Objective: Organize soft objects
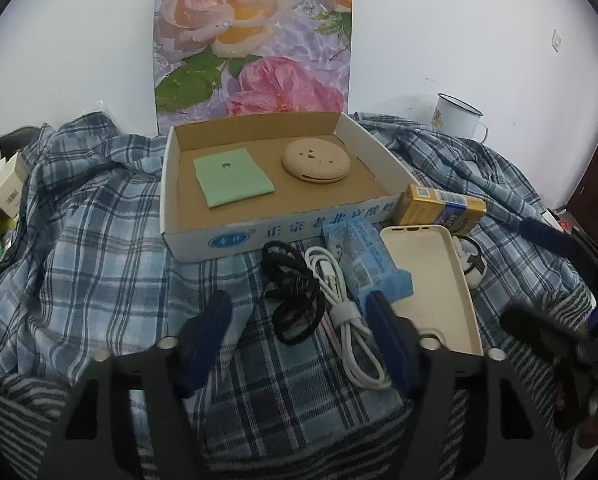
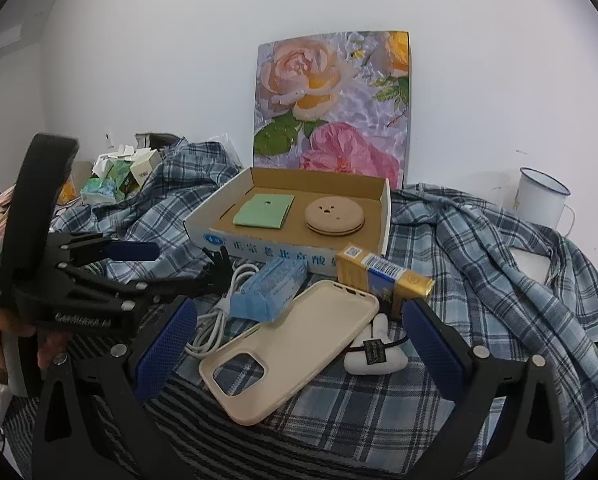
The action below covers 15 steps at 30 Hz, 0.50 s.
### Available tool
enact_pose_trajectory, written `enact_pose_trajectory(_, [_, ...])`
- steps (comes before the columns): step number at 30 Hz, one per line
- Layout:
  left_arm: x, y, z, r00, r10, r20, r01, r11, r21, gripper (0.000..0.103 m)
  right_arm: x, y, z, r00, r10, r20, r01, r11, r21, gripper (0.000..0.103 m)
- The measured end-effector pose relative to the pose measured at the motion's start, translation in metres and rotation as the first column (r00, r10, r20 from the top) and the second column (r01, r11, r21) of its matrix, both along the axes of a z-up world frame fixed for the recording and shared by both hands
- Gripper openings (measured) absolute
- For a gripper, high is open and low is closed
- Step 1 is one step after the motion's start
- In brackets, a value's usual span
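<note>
An open cardboard box (image 1: 203,236) (image 2: 215,236) holds a green cloth (image 1: 233,178) (image 2: 265,211) and a round beige puff (image 1: 317,159) (image 2: 334,213). In front of it lie a black hair tie (image 1: 295,296), a white cable (image 1: 347,316) (image 2: 219,312), a blue tissue pack (image 1: 363,260) (image 2: 271,290), a cream phone case (image 1: 431,284) (image 2: 291,348) and a white plush charm (image 2: 373,354). My left gripper (image 1: 299,320) is open, empty, over the hair tie and cable. My right gripper (image 2: 299,344) is open, empty, straddling the phone case.
A yellow and blue carton (image 1: 443,208) (image 2: 383,276) lies right of the box. A white enamel mug (image 1: 457,116) (image 2: 539,196) stands far right. A rose picture (image 1: 255,40) leans on the wall. Small boxes and clutter (image 2: 119,176) sit far left. A plaid cloth (image 1: 99,208) covers the table.
</note>
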State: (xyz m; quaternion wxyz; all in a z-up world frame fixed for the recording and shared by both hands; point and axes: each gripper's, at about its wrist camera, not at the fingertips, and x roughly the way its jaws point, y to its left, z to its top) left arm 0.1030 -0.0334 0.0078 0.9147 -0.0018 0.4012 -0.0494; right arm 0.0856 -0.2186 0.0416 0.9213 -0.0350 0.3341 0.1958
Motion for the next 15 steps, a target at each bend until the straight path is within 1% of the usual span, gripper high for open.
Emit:
enact_pose_trajectory(1, [0.004,-0.001,-0.001,1.0,-0.001,-0.006,0.001,1.0,0.008,0.063,-0.001,0.001,-0.002,1.0,0.003,-0.002,-0.003,1.0,-0.004,0.103])
enact_pose_trajectory(3, [0.01,-0.003,-0.002,1.0,-0.005,-0.015,0.006,1.0,0.02,0.055,-0.001,0.003,-0.004,1.0,0.006,-0.009,-0.006,1.0,-0.011,0.103])
enact_pose_trajectory(4, [0.012,-0.003,-0.004,1.0,-0.006,-0.022,0.006,1.0,0.023,0.053,0.0,0.004,-0.005,1.0,0.003,-0.011,-0.003,1.0,-0.02,0.103])
enact_pose_trajectory(6, [0.017,-0.004,-0.007,0.999,-0.012,-0.033,0.012,1.0,0.027,0.042,0.001,0.006,-0.007,1.0,0.005,-0.018,-0.006,0.999,-0.035,0.103])
enact_pose_trajectory(8, [0.021,-0.003,-0.012,0.999,-0.008,-0.039,0.009,1.0,0.029,0.04,0.001,0.008,-0.009,1.0,0.005,-0.026,-0.006,0.999,-0.051,0.103])
enact_pose_trajectory(9, [0.022,-0.002,-0.014,0.999,-0.01,-0.041,0.011,1.0,0.023,0.035,0.002,0.009,-0.01,1.0,0.008,-0.029,-0.009,0.998,-0.056,0.103])
enact_pose_trajectory(15, [0.026,-0.001,-0.023,0.999,-0.018,-0.047,0.018,1.0,-0.007,0.032,0.002,0.011,-0.011,0.999,0.011,-0.033,-0.013,0.998,-0.059,0.103])
